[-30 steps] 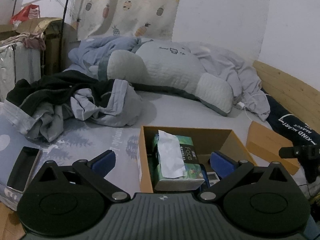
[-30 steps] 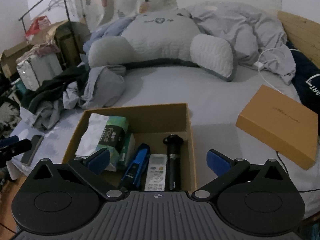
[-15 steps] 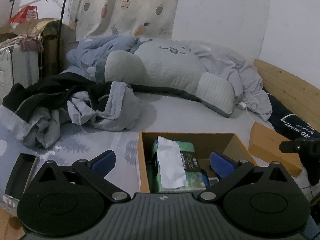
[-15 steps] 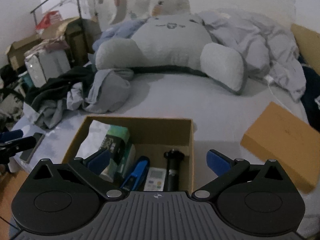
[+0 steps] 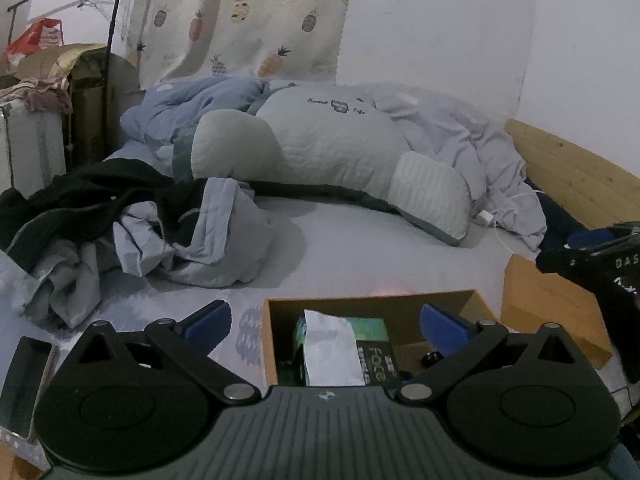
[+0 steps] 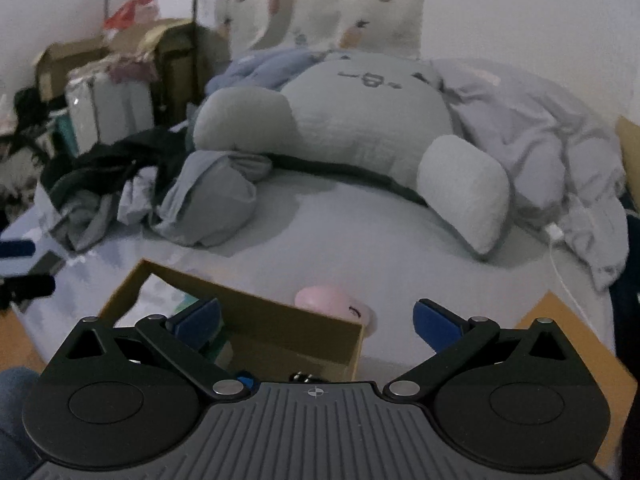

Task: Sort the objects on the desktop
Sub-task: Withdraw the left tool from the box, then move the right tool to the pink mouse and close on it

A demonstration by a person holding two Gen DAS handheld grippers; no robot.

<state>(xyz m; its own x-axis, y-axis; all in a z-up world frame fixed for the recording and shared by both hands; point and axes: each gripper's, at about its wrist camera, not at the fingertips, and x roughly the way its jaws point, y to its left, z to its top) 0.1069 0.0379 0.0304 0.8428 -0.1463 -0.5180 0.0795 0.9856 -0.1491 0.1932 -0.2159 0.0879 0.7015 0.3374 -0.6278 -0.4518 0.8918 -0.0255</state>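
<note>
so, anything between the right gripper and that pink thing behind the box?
Partly. The pink object lies on the bed just beyond the cardboard box, whose far wall rises between it and the open right gripper. Coming over the wall or from the right looks clear.

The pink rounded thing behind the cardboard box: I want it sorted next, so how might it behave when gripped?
The pink object looks smooth and domed, so flat jaws may slip off it. It seems small, probably light. Resting on soft bedding, it could sink or rock when pushed. The blur hides what it is.

each hand-held gripper (image 5: pixel 325 324) is black, ribbed, silver-screwed, with blue fingertips (image 6: pixel 434 320).
</note>
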